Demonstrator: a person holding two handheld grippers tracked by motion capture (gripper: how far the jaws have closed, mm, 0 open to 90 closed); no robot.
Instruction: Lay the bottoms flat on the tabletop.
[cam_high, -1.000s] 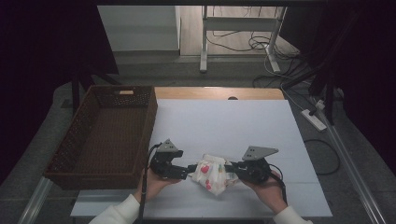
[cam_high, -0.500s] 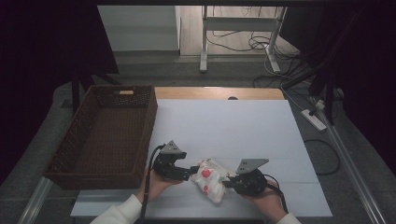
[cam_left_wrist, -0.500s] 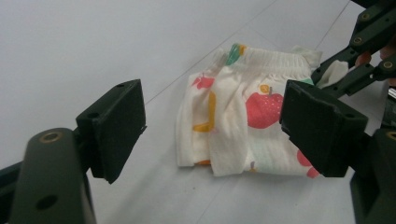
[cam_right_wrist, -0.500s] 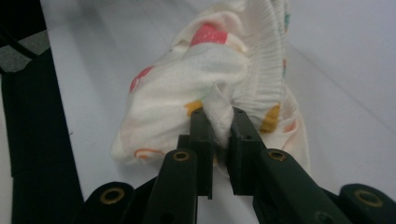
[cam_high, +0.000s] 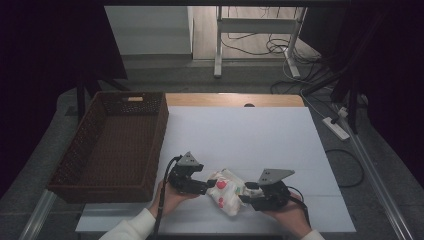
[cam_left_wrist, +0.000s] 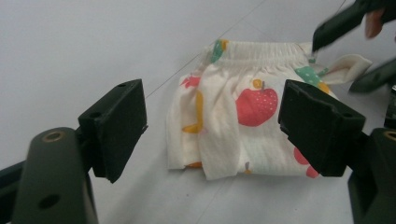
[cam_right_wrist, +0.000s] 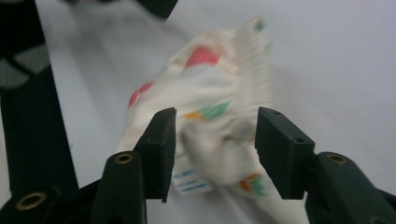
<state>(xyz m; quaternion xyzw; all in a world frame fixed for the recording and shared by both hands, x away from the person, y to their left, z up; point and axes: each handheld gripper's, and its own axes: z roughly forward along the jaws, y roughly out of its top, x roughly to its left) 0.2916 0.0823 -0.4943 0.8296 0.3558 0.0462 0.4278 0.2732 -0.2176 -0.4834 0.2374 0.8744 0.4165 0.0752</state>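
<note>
A small white garment (cam_high: 227, 192) printed with red apples and other fruit lies folded on the white table (cam_high: 240, 130) near its front edge. My left gripper (cam_high: 206, 186) is at the garment's left end, open, with the garment (cam_left_wrist: 233, 130) lying just beyond its wide-set jaws (cam_left_wrist: 217, 128). My right gripper (cam_high: 243, 196) is at the garment's right end. Its jaws have just been opening, and a bunched corner of the garment (cam_right_wrist: 219, 88) sits loosely between them (cam_right_wrist: 215, 149) without being pinched. The right gripper's fingertips (cam_left_wrist: 345, 18) show at the top right of the left gripper view.
A brown wicker basket (cam_high: 159, 135) with nothing in it stands along the table's left side, close to my left hand. Beyond the far edge are a metal stand (cam_high: 220, 45), floor cables and a power strip (cam_high: 336, 127).
The right gripper's jaws have opened off the garment they were pinching. The garment has settled lower and flatter on the table. The left gripper has stayed put.
</note>
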